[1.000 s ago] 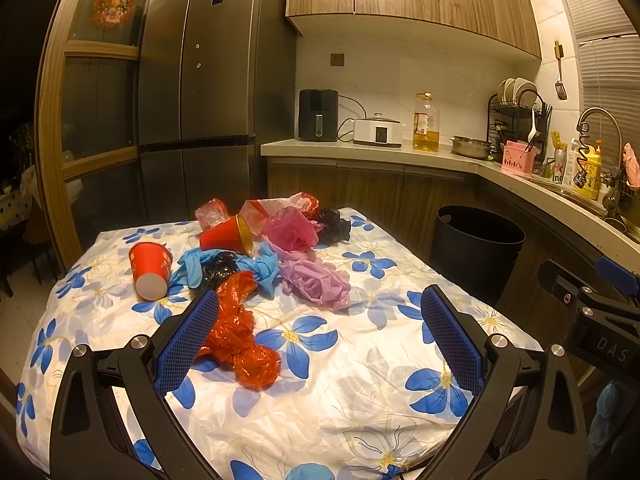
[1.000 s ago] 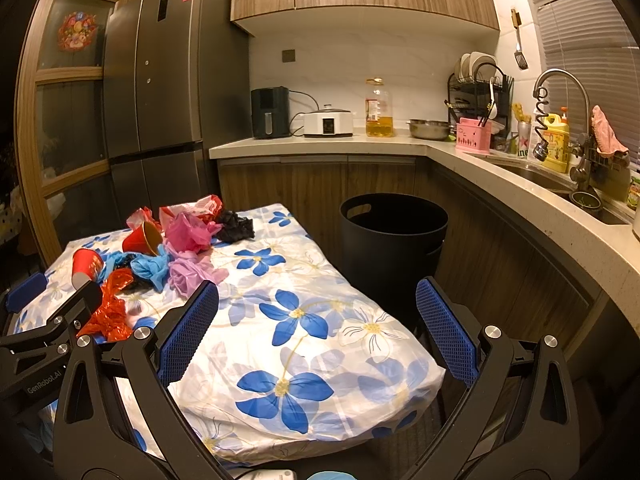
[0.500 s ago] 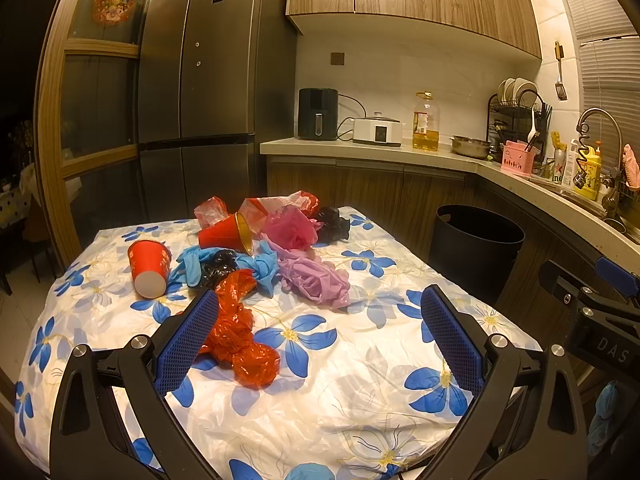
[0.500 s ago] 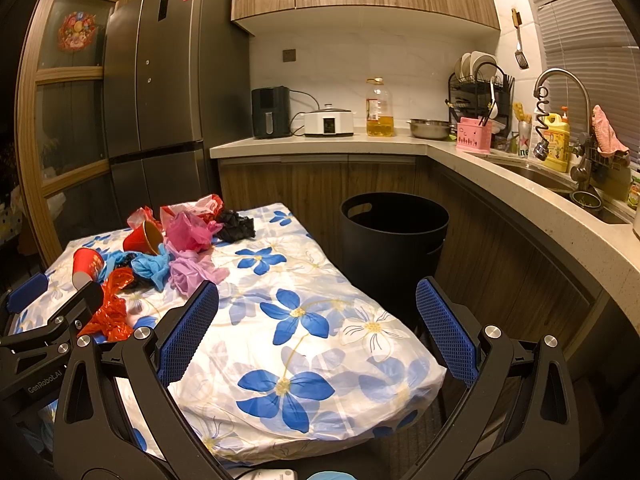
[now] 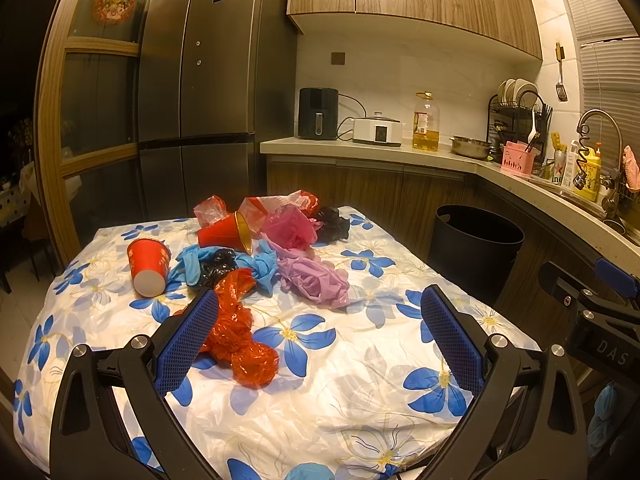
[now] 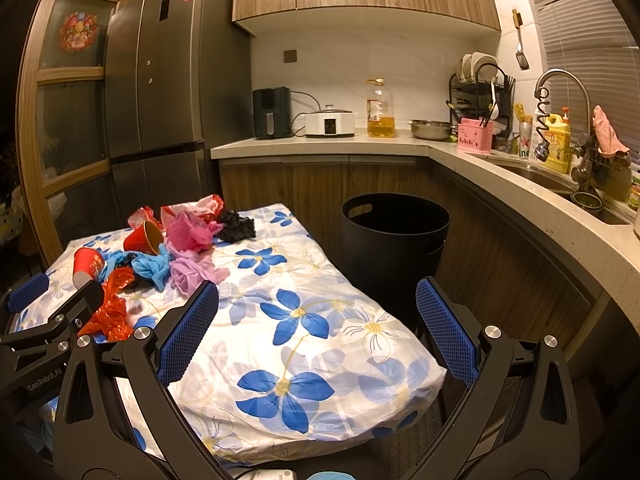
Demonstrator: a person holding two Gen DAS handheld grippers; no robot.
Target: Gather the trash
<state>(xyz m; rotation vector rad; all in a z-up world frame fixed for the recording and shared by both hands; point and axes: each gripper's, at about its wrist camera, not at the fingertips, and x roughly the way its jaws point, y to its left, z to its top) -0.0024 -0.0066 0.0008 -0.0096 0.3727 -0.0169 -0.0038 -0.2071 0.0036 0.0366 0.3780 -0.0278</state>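
Observation:
A pile of trash lies on the flowered table cover (image 5: 360, 380): a crumpled red-orange bag (image 5: 236, 336), two red paper cups (image 5: 148, 264) (image 5: 226, 234), blue gloves (image 5: 260, 268), a lilac bag (image 5: 316, 280), a pink bag (image 5: 292, 230) and a black bag (image 5: 332, 222). A black trash bin (image 5: 476, 248) stands on the floor right of the table. My left gripper (image 5: 320, 336) is open and empty, just short of the red-orange bag. My right gripper (image 6: 316, 332) is open and empty over the table's near right part. The pile (image 6: 168, 248) and the bin (image 6: 394, 236) also show in the right wrist view.
A kitchen counter (image 5: 400, 152) runs behind and to the right, with an air fryer (image 5: 318, 114), a cooker, an oil bottle, a dish rack and a sink tap (image 6: 560, 92). A tall fridge (image 5: 208, 100) stands behind the table.

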